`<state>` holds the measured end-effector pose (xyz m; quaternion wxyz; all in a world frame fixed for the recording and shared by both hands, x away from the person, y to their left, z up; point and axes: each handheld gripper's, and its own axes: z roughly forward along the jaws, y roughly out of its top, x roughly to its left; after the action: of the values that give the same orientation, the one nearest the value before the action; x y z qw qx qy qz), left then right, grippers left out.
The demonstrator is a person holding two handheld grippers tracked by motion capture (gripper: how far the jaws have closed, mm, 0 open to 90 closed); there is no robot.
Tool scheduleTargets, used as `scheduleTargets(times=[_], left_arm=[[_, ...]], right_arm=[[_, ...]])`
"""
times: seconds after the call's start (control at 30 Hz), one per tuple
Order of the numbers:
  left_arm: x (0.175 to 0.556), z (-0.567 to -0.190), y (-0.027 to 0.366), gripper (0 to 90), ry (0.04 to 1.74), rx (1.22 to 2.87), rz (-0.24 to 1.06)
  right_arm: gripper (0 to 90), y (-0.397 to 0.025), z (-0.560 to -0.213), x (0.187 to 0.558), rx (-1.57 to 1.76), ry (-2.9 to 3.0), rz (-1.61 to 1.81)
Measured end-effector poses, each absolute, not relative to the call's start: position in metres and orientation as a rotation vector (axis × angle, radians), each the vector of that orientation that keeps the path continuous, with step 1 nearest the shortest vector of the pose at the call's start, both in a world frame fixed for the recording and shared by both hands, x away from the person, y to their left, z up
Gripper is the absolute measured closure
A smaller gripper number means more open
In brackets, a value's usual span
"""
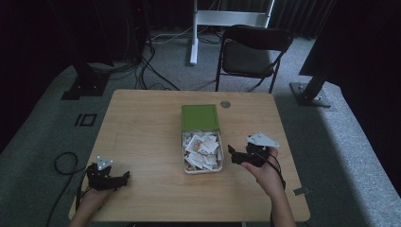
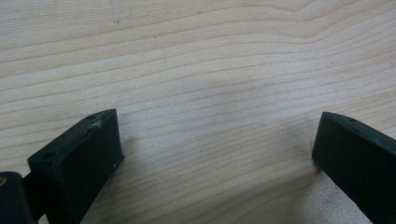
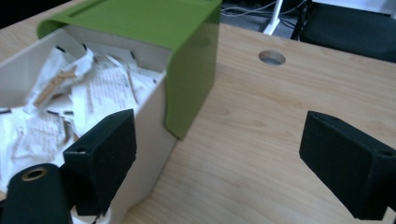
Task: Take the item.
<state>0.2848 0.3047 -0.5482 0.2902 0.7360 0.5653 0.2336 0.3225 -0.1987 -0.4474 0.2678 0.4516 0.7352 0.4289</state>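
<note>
Box [image 1: 202, 150], white, packets [image 1: 202, 150] inside, sits mid-table [image 1: 142, 132]; green lid [image 1: 200, 116] slid halfway toward the far edge. Right gripper [image 1: 236, 158] just beside the box's right wall, jaws spread, bare wood beyond. Left gripper [image 1: 120, 179] well apart near the front-left edge, jaws spread over bare wood. Grommet hole [image 1: 225, 104] behind lid.

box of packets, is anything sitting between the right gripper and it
Nothing visible. The right gripper is open beside the box, with bare table between them. The green lid covers the far half.
</note>
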Motion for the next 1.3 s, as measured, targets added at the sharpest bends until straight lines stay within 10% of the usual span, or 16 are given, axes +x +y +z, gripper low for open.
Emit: scheduleTargets(times=[1.3], left_arm=[[0.285, -0.548, 0.305, 2.3, 1.507, 1.964, 0.625]], right_arm=[[22.5, -0.102, -0.44, 0.335, 1.08, 2.117, 1.3]])
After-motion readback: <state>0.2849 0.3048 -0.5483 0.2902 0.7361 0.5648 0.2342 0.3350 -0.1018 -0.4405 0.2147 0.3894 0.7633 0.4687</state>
